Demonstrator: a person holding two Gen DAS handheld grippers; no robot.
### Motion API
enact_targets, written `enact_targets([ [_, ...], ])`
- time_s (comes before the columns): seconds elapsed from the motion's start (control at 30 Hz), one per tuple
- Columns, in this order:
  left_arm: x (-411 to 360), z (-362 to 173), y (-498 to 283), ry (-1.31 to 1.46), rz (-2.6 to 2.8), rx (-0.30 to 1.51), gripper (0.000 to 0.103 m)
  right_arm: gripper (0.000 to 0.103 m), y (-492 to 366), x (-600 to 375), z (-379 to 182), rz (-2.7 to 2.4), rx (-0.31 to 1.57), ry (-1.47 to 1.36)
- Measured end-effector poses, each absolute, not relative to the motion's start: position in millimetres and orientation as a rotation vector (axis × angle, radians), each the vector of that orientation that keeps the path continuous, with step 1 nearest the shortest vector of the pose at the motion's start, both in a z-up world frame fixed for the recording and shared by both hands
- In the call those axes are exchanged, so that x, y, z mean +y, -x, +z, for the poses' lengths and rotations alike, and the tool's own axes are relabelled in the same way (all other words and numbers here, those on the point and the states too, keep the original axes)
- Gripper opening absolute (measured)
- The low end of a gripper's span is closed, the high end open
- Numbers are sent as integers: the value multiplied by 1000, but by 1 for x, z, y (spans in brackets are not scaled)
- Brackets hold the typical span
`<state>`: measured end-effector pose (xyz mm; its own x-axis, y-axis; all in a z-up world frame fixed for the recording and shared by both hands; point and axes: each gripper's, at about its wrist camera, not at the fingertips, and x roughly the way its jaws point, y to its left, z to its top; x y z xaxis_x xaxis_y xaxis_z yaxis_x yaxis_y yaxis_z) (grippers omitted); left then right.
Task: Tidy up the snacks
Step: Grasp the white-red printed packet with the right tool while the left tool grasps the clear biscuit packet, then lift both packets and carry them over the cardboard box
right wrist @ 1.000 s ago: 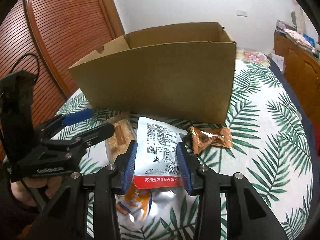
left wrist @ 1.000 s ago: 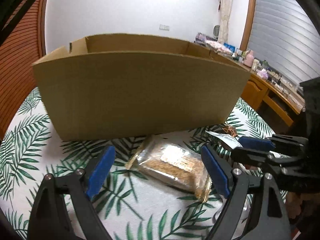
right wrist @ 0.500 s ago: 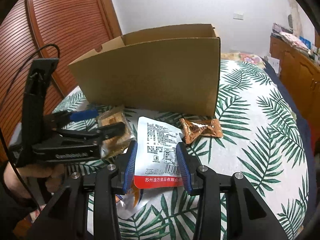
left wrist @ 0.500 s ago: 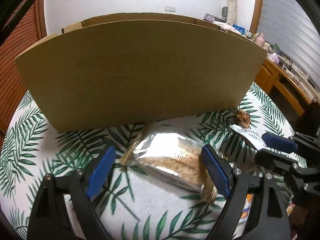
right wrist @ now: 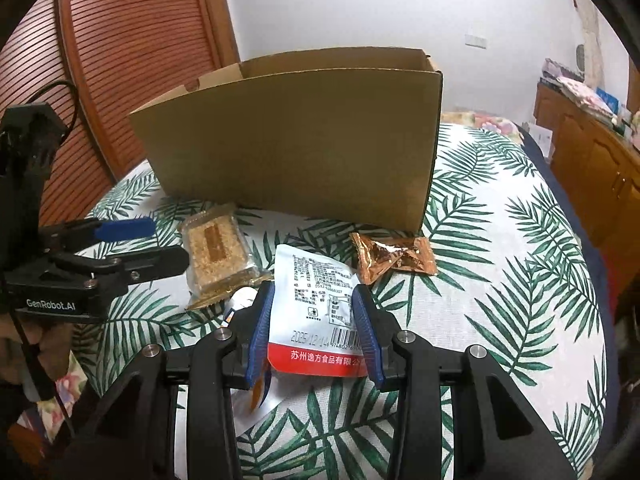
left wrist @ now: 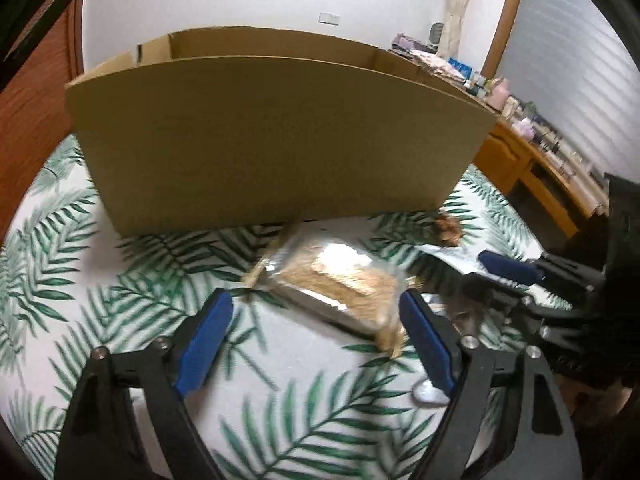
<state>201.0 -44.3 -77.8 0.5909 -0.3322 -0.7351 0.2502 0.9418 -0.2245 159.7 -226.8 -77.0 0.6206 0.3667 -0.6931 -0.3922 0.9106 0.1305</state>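
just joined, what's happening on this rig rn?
A person is sorting snacks on a leaf-print cloth before an open brown cardboard box. The right gripper clamps a white-and-red printed pouch. The left gripper, jaws closing, straddles a clear-wrapped crumbly bar without gripping it. A copper foil packet lies loose by the box.

Cardboard box (right wrist: 304,152) sits at the back of the bed (right wrist: 520,280). In front of it, left to right: cracker pack (right wrist: 216,248), printed pouch (right wrist: 316,300), foil wrapper (right wrist: 394,258).
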Motion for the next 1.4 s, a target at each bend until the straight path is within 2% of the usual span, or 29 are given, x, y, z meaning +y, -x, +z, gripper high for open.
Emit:
enact_targets([
  [0.37,-64,-87,-243,197,-284,983,81,39,-154,-240,-74,435,779,-5],
  [0.6,-81,-93,-246,84,-269,990,81,39,-150,-239,-72,444,774,0],
  [0.67,-82,-93,-242,53,-265,972,72,39,-149,-237,-72,445,772,7],
  [0.73,-81,-94,-237,59,-286,965,57,39,-148,-236,-72,448,770,6],
  [0.83,-71,-90,-230,68,-297,956,46,39,-145,-235,-73,453,773,4],
  [1.0,-63,-88,-216,57,-316,935,43,39,-143,-232,-72,460,774,6],
  [1.4,-46,-65,-196,68,-331,839,43,39,-141,-226,-63,473,751,16],
])
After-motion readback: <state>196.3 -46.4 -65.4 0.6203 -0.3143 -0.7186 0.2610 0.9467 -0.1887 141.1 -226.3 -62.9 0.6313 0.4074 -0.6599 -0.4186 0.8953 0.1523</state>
